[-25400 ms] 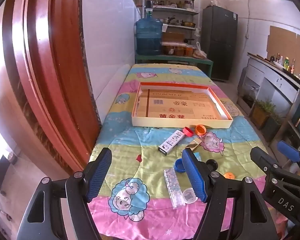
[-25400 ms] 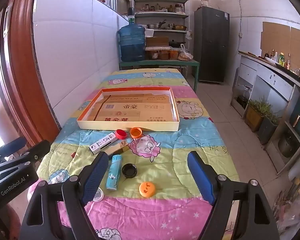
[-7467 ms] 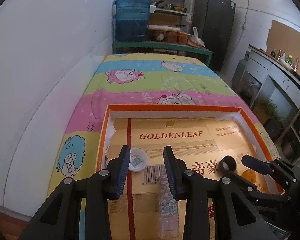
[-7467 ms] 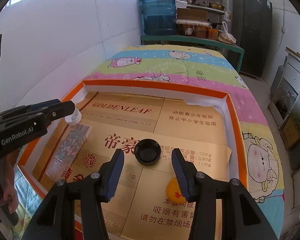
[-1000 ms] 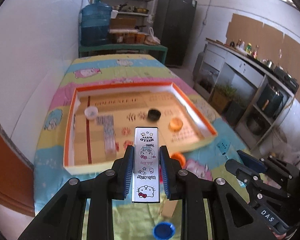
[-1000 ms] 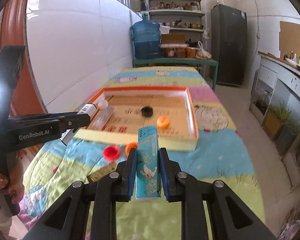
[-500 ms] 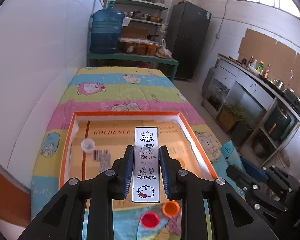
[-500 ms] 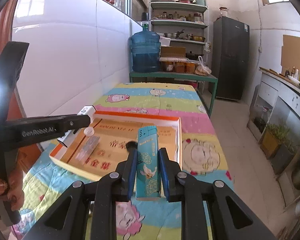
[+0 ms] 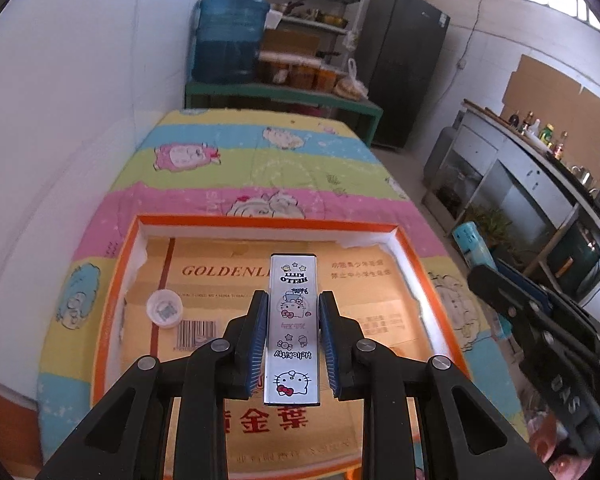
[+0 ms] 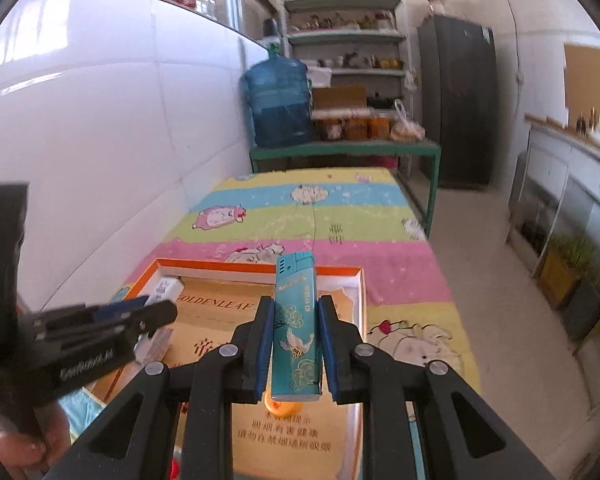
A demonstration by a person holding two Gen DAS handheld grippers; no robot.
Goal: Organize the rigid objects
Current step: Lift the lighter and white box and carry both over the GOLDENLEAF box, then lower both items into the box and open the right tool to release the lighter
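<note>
Left wrist view, entries:

1. Left gripper [image 9: 293,330]: clenched on Hello Kitty lighter [image 9: 293,328], pads on its long sides, item pointing fwd along the fingers. Held over the orange-rimmed tray [image 9: 260,222], above the cardboard liner; judged carried there for set-down w/ the other small items.
2. White cap [image 9: 164,308]: lay open side up on tray floor, left part, apart from the lighter.
3. Right gripper [image 10: 293,334]: clenched on teal lighter [image 10: 295,326], same side-on grip, lengthwise; hung over the tray's right half, near its far rim. Side grip judged to leave the flat face free so it could be laid down flat.
4. Orange cap [image 10: 281,406]: on tray floor directly under the teal lighter.
5. Bench [image 9: 260,168]: covered w/ striped cartoon cloth, tray on its near part.

Hidden / unclear:
- Orange cap mostly blocked by lighter; only a sliver showed.
- Tray near edge cut off by gripper bodies in both views; contents there not visible.
- Height of either lighter above tray floor: couldn't tell.
- Right view motion-blurred; small clear item beside the left gripper not identifiable.
</note>
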